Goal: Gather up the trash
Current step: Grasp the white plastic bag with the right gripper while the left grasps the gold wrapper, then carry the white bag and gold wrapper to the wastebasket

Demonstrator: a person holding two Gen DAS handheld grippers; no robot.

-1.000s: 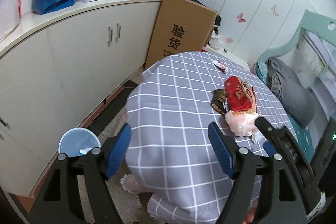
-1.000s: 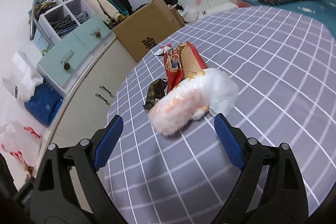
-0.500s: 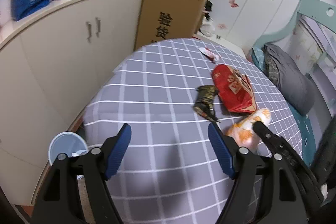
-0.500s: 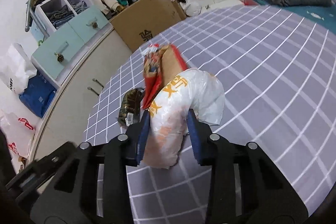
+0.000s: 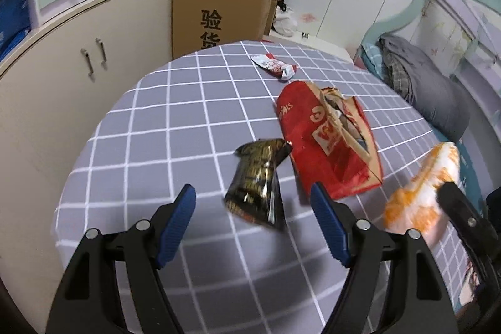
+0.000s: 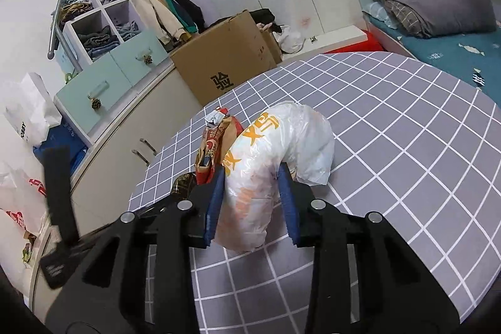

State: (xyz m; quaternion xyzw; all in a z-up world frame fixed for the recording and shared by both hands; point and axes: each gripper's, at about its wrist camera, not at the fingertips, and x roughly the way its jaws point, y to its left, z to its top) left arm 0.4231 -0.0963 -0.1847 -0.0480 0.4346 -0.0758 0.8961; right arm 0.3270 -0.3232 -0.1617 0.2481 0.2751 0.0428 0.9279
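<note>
My right gripper is shut on a white plastic bag with orange print and holds it just above the grey checked table. The bag also shows in the left wrist view, far right. My left gripper is open and empty, just short of a crumpled dark gold wrapper. A red paper bag lies right of the wrapper. A small red and white wrapper lies at the table's far edge.
A tall cardboard box stands behind the table. White cabinets run along the left. A bed with a grey blanket is at the right. Shelves with clothes and teal drawers stand behind.
My right gripper closed on the white plastic bag and lifted it. My left gripper moved forward over the table toward the dark wrapper; the blue bin by the table has left its view.
</note>
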